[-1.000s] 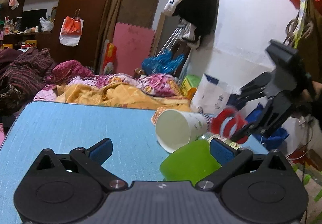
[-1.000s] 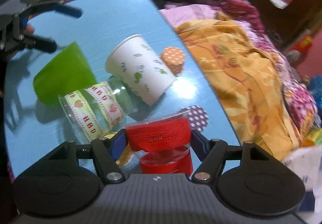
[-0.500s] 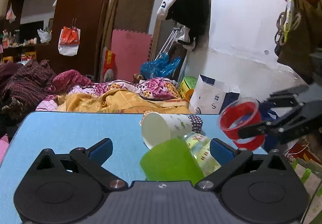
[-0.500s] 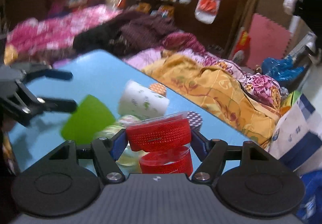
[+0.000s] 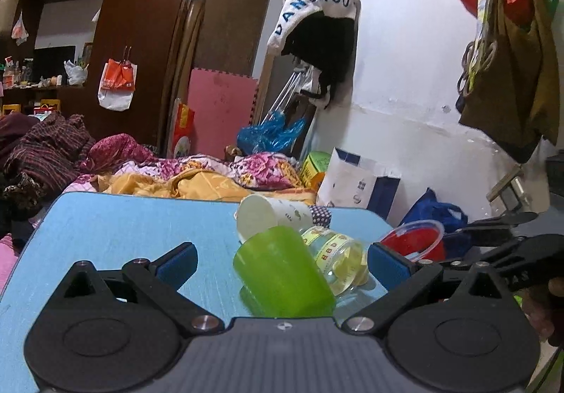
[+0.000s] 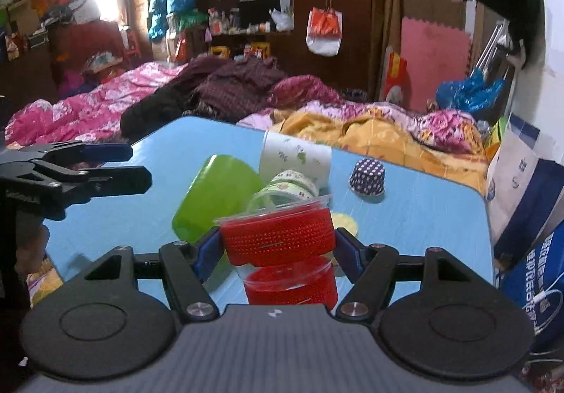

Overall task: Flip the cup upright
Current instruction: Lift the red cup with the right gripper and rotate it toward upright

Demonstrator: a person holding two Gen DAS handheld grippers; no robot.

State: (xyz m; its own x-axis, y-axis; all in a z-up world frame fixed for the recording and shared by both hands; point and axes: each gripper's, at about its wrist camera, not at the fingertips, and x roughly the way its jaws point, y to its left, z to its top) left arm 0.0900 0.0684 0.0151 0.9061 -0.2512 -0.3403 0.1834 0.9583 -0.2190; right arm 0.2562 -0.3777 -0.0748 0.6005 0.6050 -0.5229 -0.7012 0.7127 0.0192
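My right gripper [image 6: 278, 246] is shut on a clear plastic cup with a red mesh sleeve [image 6: 278, 237], held upright with its rim up, just above the blue table [image 6: 405, 213]; its reflection shows below. The cup also shows in the left wrist view [image 5: 414, 239], at the table's right edge. My left gripper [image 5: 282, 260] is open and empty, low over the table. A green cup [image 5: 282, 274] lies on its side between its fingers. A white paper cup [image 5: 271, 213] and a clear patterned cup [image 5: 336, 253] also lie on their sides.
A dark polka-dot cupcake liner [image 6: 366, 174] sits upside down on the table, with a yellow liner [image 6: 345, 222] nearer. A bed with heaped blankets [image 6: 370, 132] borders the table's far edge. Paper bags [image 6: 521, 202] stand by the white wall at right.
My right gripper has turned the red cup from on its side to upright and lowered it towards the table. My left gripper has drawn back slightly from the green cup.
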